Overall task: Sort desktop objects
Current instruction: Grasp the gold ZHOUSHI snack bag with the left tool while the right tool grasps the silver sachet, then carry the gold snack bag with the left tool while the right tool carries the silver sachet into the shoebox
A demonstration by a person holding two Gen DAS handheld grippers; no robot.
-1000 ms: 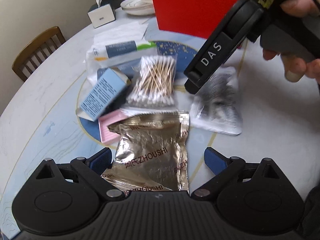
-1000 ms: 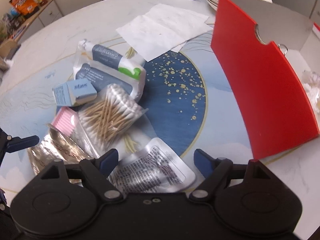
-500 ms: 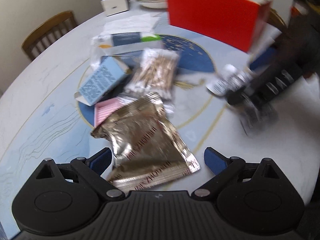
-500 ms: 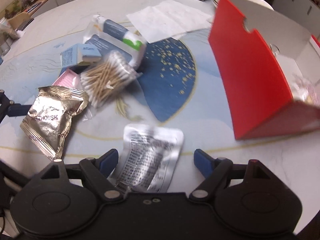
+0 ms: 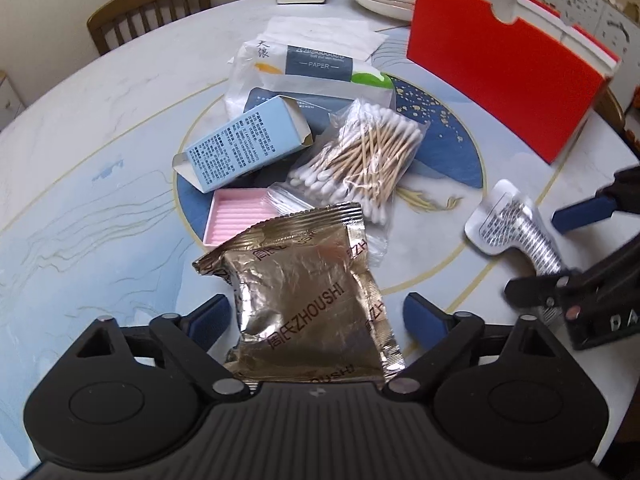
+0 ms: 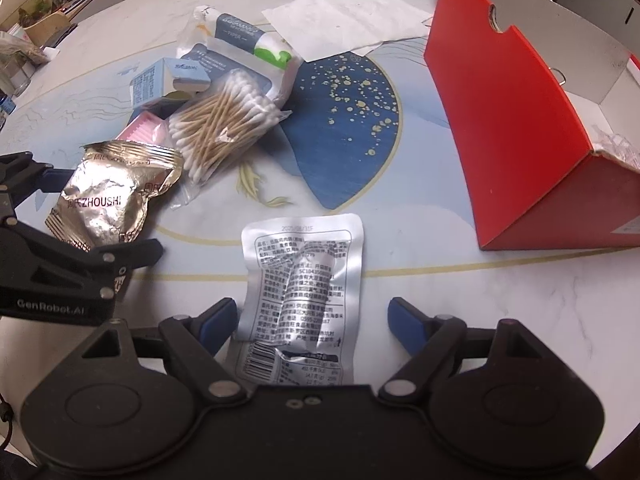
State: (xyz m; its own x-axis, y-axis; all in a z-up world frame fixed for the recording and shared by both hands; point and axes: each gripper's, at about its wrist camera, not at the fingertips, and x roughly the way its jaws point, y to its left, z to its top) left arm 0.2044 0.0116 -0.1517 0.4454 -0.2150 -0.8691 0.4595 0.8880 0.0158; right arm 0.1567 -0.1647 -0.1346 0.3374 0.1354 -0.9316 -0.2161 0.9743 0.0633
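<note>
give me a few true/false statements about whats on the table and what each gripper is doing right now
1. The gold foil packet lies between the left gripper fingers. True.
2. The right gripper is clamped shut on the silver pouch. False: its jaws stand open around it.
3. The cotton swabs sit inside the red box. False: they lie on the table in a clear bag.
4. A pink tray lies beside the blue carton. True.

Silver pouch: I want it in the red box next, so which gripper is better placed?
Right. The right gripper straddles the silver pouch, jaws open, with the red box on its side. The left gripper straddles the gold packet.
</note>
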